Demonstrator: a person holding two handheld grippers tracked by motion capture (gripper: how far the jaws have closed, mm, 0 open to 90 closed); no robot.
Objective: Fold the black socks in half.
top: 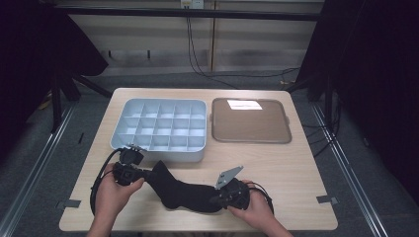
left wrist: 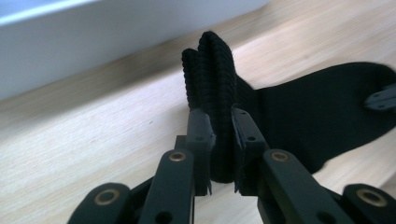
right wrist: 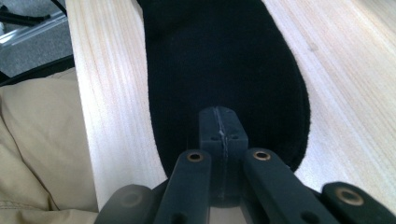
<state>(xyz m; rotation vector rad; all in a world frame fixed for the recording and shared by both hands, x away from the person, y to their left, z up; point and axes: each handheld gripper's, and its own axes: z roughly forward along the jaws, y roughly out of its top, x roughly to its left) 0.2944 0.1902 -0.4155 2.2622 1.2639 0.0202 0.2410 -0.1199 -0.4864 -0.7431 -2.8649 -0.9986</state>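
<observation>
Black knit cloth marks the thing in hand: a dark sock [top: 185, 193] lying along the near edge of the wooden table [top: 296, 163], in the lower middle of the high view, below the compartment box and between the person's two hands.

At the lower left of that view, the left tool [top: 146, 174] meets the sock's cuff end. In the left gripper view its two black jaws stand a little apart with the ribbed cuff [left wrist: 212, 79] bunched upright between them, both pads pressing into the fabric, so it is pinching the cuff. The cuff end stands up off the table there, while the rest of the sock spreads flat toward the right of that frame.

At the lower right of the high view, the right tool [top: 217, 199] sits at the sock's toe end, with a grey three-cornered plate on top of it. In the right gripper view its jaws are pressed together with only a thin seam between the pads, low over the toe end of the sock [right wrist: 224, 60], which lies flat on the wood. Whether any fabric is caught in that seam I cannot tell.

Behind the sock, in the middle of the high view, stands a pale blue divided organiser box [top: 160, 127]. Just beside it to the right lies a brown tray [top: 249, 121] with a grey rim.
</observation>
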